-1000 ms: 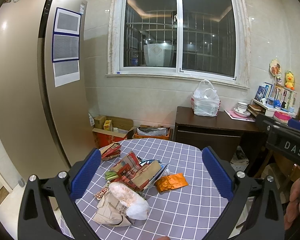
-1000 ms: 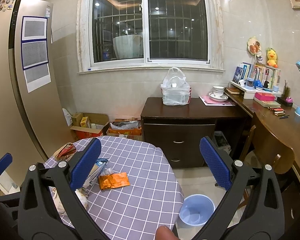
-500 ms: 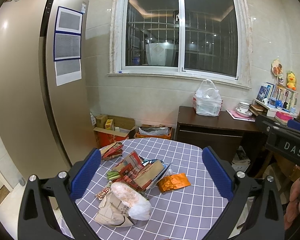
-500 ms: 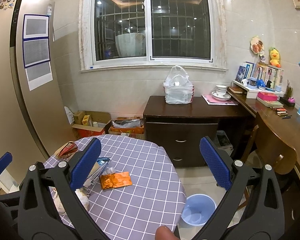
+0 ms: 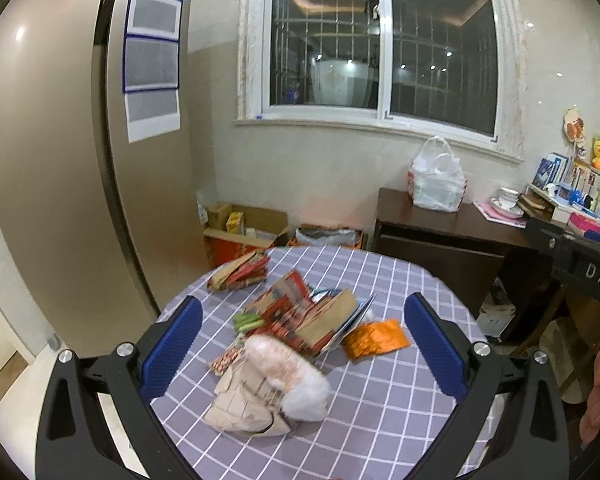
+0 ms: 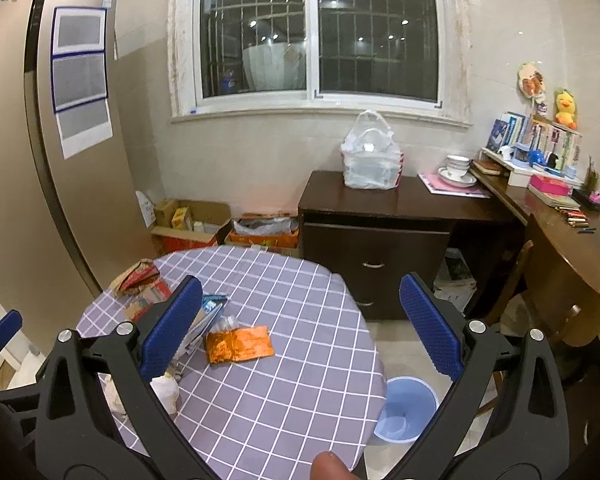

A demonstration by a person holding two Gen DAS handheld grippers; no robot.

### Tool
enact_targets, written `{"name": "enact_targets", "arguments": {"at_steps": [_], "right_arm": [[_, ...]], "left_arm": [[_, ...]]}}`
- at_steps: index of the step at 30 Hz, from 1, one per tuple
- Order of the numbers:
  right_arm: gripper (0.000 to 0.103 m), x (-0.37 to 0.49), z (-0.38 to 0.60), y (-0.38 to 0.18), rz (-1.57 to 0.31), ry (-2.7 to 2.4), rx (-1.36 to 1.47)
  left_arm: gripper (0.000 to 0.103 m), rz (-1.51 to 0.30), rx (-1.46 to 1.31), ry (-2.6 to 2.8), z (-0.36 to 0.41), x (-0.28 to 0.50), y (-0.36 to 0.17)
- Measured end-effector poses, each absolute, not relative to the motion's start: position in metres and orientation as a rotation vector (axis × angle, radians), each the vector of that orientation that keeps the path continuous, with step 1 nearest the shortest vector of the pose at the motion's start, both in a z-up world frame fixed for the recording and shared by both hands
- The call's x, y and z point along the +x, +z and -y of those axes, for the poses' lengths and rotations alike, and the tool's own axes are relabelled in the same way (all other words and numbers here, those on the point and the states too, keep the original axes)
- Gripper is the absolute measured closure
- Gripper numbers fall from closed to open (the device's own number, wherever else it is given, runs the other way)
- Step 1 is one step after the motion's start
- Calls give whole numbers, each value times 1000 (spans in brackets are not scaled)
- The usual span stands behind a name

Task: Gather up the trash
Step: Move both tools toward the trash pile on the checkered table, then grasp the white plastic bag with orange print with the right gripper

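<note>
Trash lies on a round table with a purple checked cloth [image 5: 380, 280]: a crumpled white and brown paper bag [image 5: 268, 388], a pile of red and brown wrappers [image 5: 308, 312], an orange foil packet [image 5: 376, 338] and a red wrapper [image 5: 240, 274] at the far edge. My left gripper [image 5: 300, 356] is open and empty above the crumpled bag. My right gripper [image 6: 300, 328] is open and empty above the table, with the orange packet [image 6: 238, 346] between its fingers in view. A blue bin [image 6: 406, 412] stands on the floor to the table's right.
A tall fridge [image 5: 60, 160] stands left. Cardboard boxes [image 5: 244, 228] sit on the floor under the window. A dark cabinet [image 6: 380, 232] holds a white plastic bag [image 6: 370, 160]. A wooden chair [image 6: 560, 312] and a cluttered desk [image 6: 560, 220] are right.
Both grippers have moved slightly forward and down toward the table; the trash looks larger and lower in view. Both stay open and empty.
</note>
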State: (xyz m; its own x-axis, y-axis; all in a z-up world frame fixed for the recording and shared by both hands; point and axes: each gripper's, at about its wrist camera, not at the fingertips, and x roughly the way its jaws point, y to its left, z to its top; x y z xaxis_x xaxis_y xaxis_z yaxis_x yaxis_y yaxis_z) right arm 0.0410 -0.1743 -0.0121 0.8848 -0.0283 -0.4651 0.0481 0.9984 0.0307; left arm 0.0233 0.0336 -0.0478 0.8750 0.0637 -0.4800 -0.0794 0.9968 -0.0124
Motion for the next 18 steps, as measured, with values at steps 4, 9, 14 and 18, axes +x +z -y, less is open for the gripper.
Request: {"name": "enact_targets", "arguments": {"at_steps": [4,9,14,18], "right_arm": [[6,55,166,-34,-542,-20,20],[6,74,153,-73,-652,12,-19],[6,88,147,-110,-748,30,-40],[6,97,145,-133,-812,39,-46]], "left_arm": [[4,-554,-32,103,-49,23,-72],[4,-659,-32,133,-72,27,-113],[4,-744,-37,146,-89,33,-147],[4,-777,-52,147,-97,43,-162]]}}
